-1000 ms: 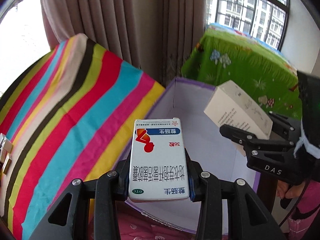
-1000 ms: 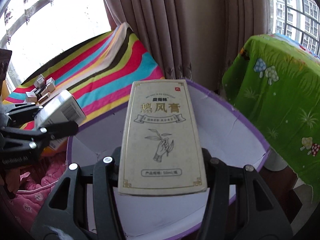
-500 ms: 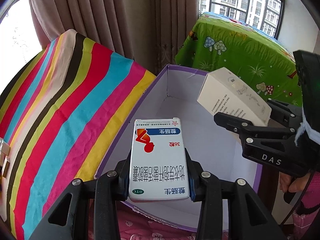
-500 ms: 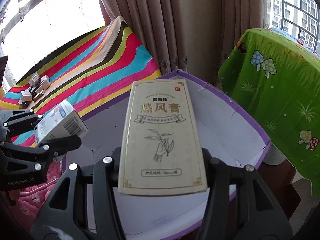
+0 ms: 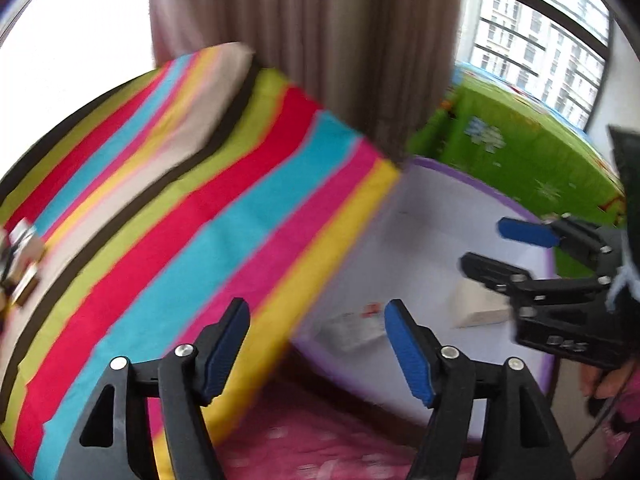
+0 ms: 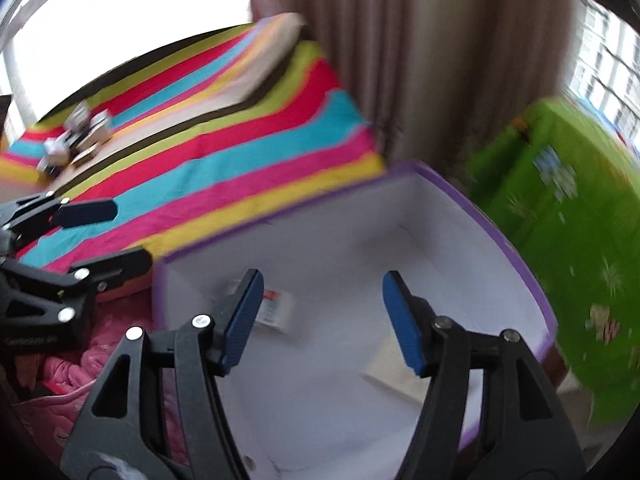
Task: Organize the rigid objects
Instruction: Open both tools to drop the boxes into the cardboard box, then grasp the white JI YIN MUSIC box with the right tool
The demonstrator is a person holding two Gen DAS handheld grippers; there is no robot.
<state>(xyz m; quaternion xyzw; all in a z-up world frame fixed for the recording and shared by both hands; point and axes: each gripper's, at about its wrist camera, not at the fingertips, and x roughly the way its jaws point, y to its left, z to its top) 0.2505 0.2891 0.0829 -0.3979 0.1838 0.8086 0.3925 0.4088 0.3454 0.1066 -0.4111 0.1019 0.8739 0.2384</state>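
My left gripper (image 5: 316, 320) is open and empty, over the near edge of the striped bed and the purple-rimmed white box (image 5: 436, 236). My right gripper (image 6: 322, 300) is open and empty above the same box (image 6: 516, 240). The white medicine box with the red mark (image 5: 352, 328) lies on the box floor; it also shows in the right wrist view (image 6: 276, 312). The beige carton (image 5: 480, 308) lies on the floor too, seen in the right wrist view (image 6: 384, 372) under my right finger. Each gripper shows in the other's view (image 5: 492, 248) (image 6: 116, 236).
A striped bedspread (image 5: 192, 208) lies left of the box, with several small boxes (image 6: 76, 136) at its far left. A green cartoon-print cloth (image 6: 580, 248) covers furniture on the right. Brown curtains (image 5: 304, 40) hang behind. Pink fabric (image 5: 304, 440) lies below the box.
Both grippers have opened and let go of their boxes, which now lie inside the purple-rimmed box. Both views have swung left and are blurred.
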